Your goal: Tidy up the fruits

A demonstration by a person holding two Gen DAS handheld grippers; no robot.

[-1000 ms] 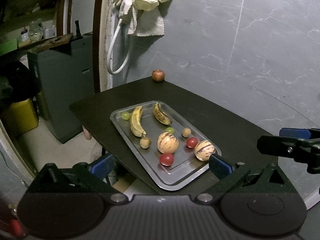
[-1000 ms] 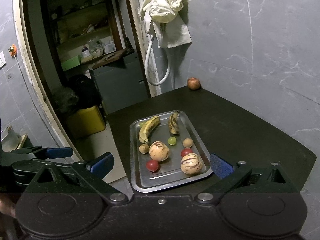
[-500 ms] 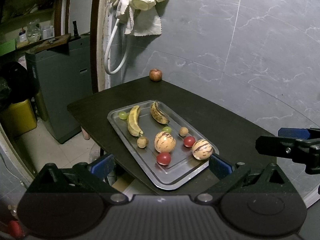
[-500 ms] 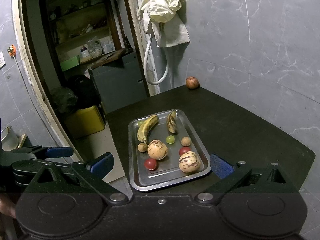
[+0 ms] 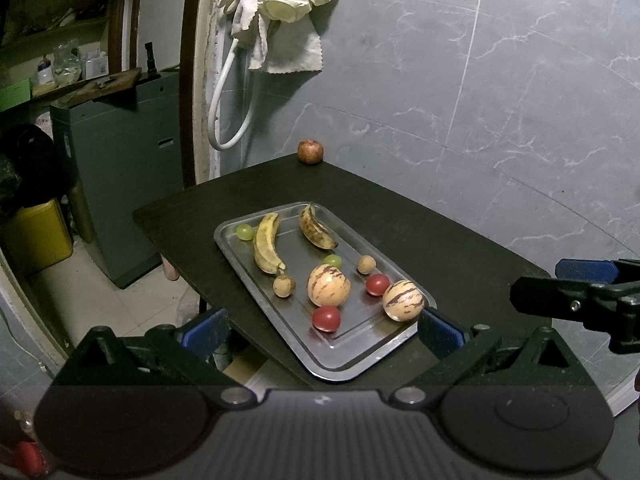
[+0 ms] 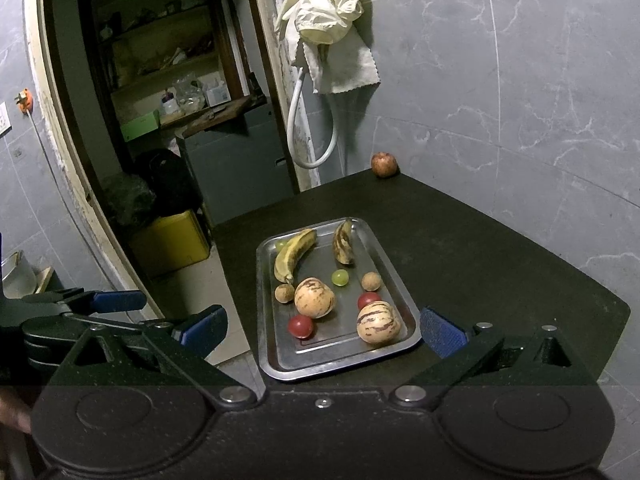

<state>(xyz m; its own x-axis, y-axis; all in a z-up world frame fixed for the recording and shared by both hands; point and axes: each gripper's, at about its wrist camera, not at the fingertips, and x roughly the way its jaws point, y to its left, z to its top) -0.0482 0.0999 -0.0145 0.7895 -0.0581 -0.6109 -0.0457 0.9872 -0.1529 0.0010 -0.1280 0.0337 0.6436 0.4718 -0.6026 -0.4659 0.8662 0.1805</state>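
A steel tray (image 5: 236, 258) (image 6: 266, 344) lies on a dark table (image 5: 420, 232) (image 6: 480, 240). On it are two bananas (image 5: 266, 246) (image 6: 294, 254), two striped melons (image 5: 329, 285) (image 6: 378, 322), two red tomatoes (image 5: 327, 318) (image 6: 301, 326), two green grapes (image 5: 245, 232) (image 6: 340, 277) and two small brown fruits (image 5: 284, 285) (image 6: 371, 281). A red apple (image 5: 310, 151) (image 6: 384, 164) sits alone at the table's far corner. My left gripper (image 5: 320, 326) and right gripper (image 6: 322, 328) both hover open and empty before the tray's near end.
A cloth and gloves (image 5: 280, 8) hang on the grey wall above a white hose (image 5: 224, 100). Left of the table stand a grey cabinet (image 5: 116, 176) and a yellow container (image 5: 36, 232) on the floor. The table's near edge lies just under the tray.
Both views have shifted slightly; the tray sits a little lower-left in the left wrist view. Nothing on the tray has moved and both grippers stay open.
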